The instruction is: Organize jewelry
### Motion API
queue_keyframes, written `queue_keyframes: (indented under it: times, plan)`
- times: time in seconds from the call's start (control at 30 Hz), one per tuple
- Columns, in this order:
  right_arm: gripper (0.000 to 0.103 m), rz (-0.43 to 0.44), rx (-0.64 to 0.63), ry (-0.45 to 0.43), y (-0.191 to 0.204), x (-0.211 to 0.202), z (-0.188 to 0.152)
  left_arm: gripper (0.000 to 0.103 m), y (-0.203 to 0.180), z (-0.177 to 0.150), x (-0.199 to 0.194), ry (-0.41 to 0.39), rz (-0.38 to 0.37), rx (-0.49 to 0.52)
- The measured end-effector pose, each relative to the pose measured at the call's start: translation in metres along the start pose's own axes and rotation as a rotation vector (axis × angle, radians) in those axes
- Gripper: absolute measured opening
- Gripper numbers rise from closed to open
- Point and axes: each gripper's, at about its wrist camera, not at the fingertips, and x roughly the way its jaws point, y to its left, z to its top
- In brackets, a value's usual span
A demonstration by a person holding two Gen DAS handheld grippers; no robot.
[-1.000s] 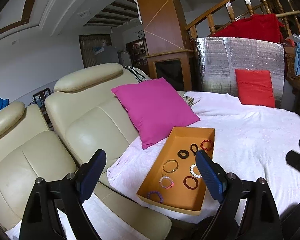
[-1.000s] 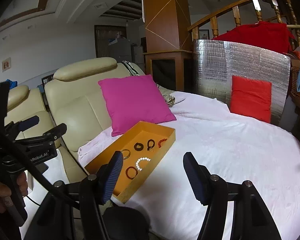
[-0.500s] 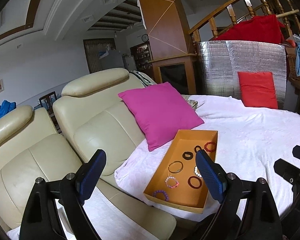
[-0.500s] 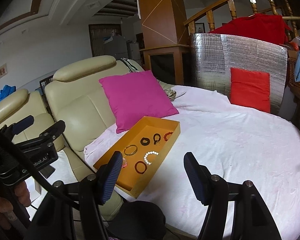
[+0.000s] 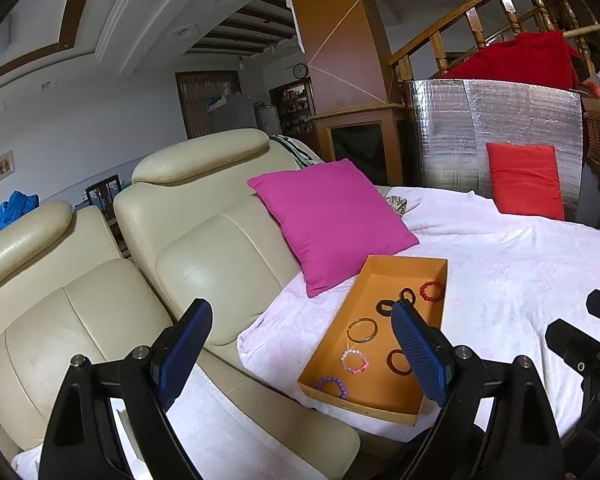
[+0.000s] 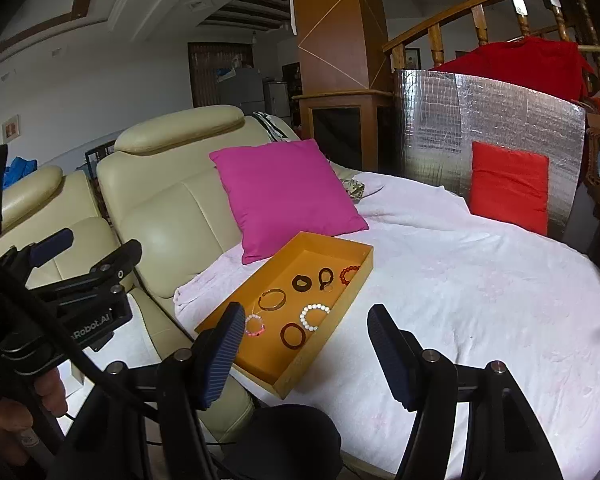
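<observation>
With both grippers held wide and empty, the tray (image 6: 332, 316) of bracelets (image 6: 314, 316) sits at frame centre, long axis running toward upper right. Bracelets lie just ahead-left of the right gripper (image 6: 304, 356), ahead-right of the left gripper (image 5: 300, 354); neither looks clearly nearer.

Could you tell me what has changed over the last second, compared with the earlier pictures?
Only the viewpoints shifted: in both wrist views the orange tray and pink pillow have drifted slightly, so both cameras moved a little. Nothing was grasped or released. The left gripper and right gripper stay open and empty, and the bracelets lie in the tray as before, such as the white bead one.
</observation>
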Motion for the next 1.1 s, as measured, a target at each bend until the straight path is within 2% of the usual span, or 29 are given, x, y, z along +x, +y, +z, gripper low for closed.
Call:
queue_keyframes:
  times: [1.1]
  plan:
    - [0.068, -0.009, -0.004, 0.004, 0.0005, 0.0094, 0.0029, 0.091, -0.0022, -0.0049, 0.0013, 0.002, -0.012, 0.03]
